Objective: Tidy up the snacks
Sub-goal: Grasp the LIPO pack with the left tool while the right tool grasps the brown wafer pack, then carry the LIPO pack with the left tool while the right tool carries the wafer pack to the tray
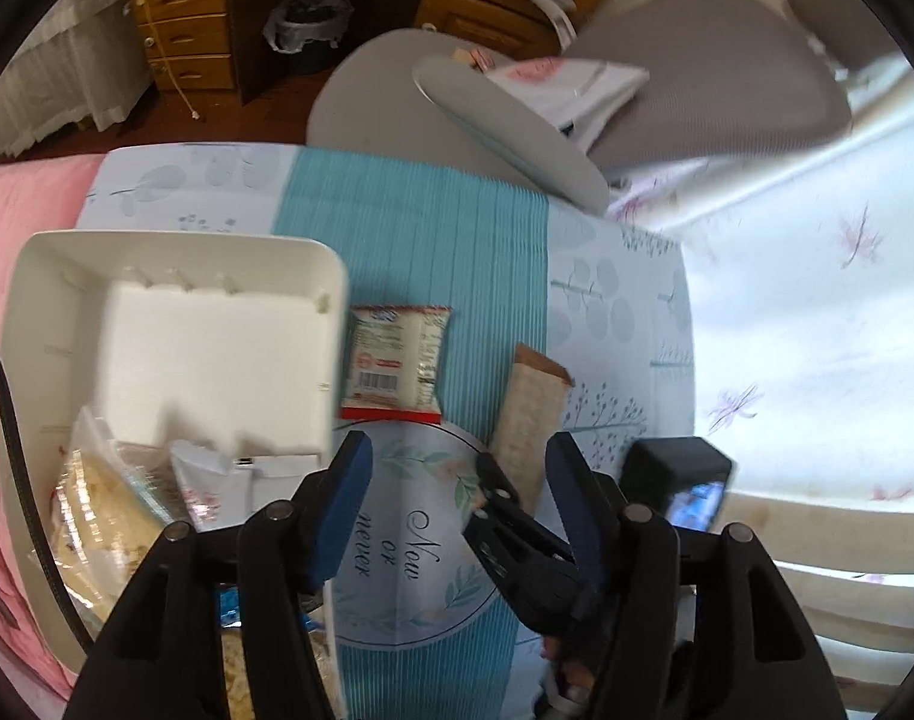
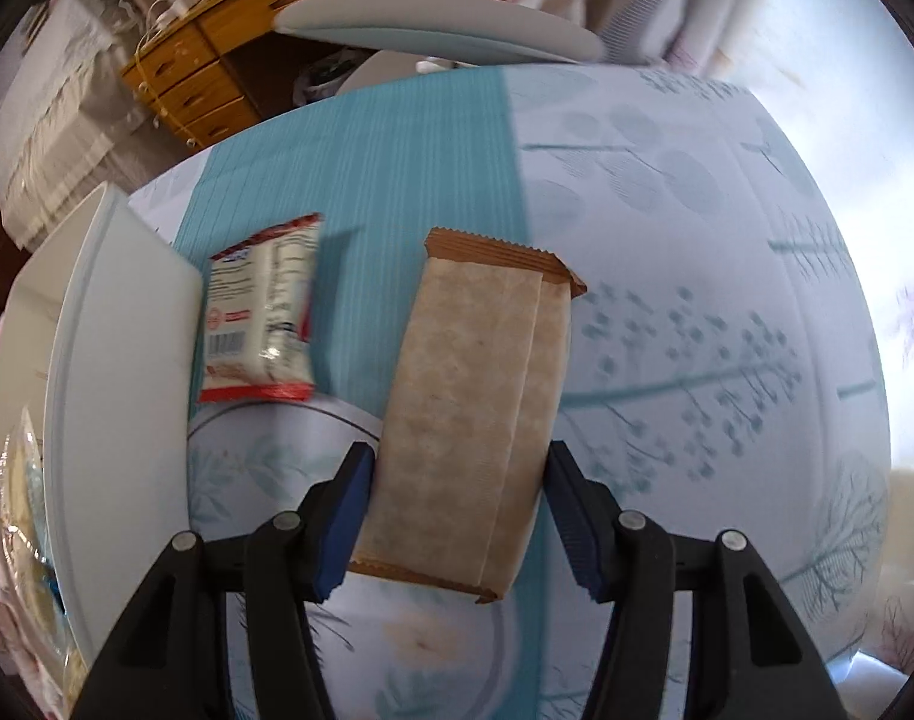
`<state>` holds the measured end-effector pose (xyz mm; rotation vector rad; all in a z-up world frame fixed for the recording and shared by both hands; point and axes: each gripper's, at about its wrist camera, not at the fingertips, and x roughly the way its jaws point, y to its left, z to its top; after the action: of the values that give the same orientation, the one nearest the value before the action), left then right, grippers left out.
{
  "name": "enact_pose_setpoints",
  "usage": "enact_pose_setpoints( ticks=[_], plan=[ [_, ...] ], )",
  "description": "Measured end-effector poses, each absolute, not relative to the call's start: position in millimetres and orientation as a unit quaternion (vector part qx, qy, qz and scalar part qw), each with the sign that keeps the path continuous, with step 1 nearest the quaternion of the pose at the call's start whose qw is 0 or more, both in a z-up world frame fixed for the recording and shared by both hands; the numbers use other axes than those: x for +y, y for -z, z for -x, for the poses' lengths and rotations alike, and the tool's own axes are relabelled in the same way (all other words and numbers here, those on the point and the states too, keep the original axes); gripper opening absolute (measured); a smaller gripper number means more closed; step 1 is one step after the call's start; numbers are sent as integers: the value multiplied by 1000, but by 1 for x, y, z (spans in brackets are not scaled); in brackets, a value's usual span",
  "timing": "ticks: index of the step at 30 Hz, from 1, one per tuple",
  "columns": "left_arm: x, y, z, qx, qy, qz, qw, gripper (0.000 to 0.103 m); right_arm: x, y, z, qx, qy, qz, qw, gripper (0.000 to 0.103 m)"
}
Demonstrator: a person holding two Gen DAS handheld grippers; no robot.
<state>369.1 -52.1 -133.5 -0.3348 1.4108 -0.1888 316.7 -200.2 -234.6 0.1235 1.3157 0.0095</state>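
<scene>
My right fingers straddled the bar on the bench, seemingly not yet pinching it; squaring up before closing seemed wise. Left fingers hung released near the tray.

the clear snack bags in the white bin are blurred and partly hidden.

left gripper: agape over mat | white bin: snacks inside, blurred | red-white packet: beside bin
</scene>
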Motion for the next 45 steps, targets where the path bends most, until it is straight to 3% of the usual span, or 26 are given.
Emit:
enact_pose_setpoints(
  ticks=[17, 32, 35, 45],
  plan=[
    [-149, 222, -401, 665, -72, -39, 742, 59, -294, 221, -258, 592, -29, -161, 789, 57],
    [-131, 263, -425, 678, -155, -57, 717, 60, -314, 198, -247, 541, -91, -191, 814, 55],
    [-128, 262, -430, 673, -167, -60, 718, 66, -311, 197, -247, 540, -97, -185, 815, 55],
    [-125, 263, -434, 648, -185, -57, 736, 68, -305, 196, -244, 544, -96, -156, 819, 55]
  ],
)
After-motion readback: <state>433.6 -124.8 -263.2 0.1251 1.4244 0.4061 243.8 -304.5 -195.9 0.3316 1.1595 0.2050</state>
